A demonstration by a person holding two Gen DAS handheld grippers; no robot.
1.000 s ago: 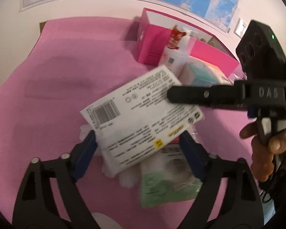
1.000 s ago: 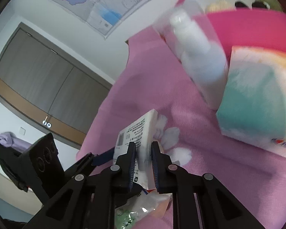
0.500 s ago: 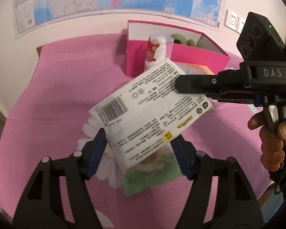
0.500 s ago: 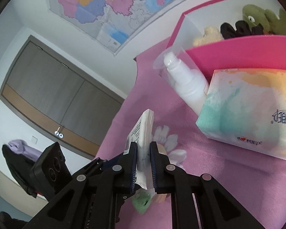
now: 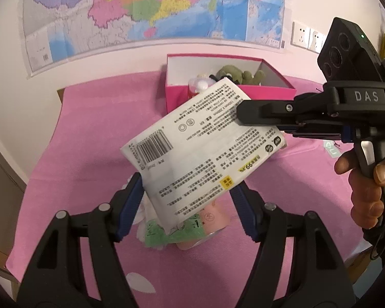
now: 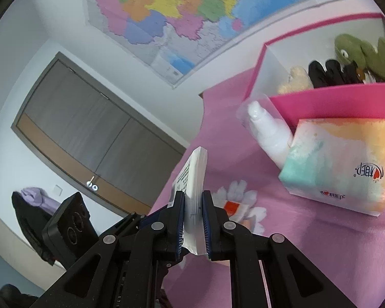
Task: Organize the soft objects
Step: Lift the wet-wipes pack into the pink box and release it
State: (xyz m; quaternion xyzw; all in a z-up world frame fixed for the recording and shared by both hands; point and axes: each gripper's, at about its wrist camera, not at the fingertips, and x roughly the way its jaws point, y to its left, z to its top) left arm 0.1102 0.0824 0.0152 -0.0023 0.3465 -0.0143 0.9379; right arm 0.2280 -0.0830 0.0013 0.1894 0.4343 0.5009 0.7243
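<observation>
Nearest in the left wrist view, the left gripper point(image 5: 187, 200) has its jaws wide open and holds nothing; the white pack point(image 5: 205, 154) hangs between and above the fingers without touching them, as far as I can tell. The right gripper point(image 6: 193, 218) has its jaws closed tight on one end of this pack, which stands on edge in the air above the tabletop point(image 5: 89, 133). Under the pack lies a green and pink packet point(image 5: 190, 231) on a flower print of the pink cloth.

I judge that the step in hand is the carrying of the pack toward the pink box point(image 5: 243, 95) at the far side. The next move calls for bringing the pack over the near wall of the box and opening the jaws only when it is above the inside.

Just before the box stand a white bottle point(image 6: 267, 131) and a pastel tissue box point(image 6: 338, 164). Inside the box are a green plush toy point(image 6: 362, 54) and some dark soft things. On the far wall hangs a map point(image 5: 141, 7), with sockets point(image 5: 308, 36) at its right.
</observation>
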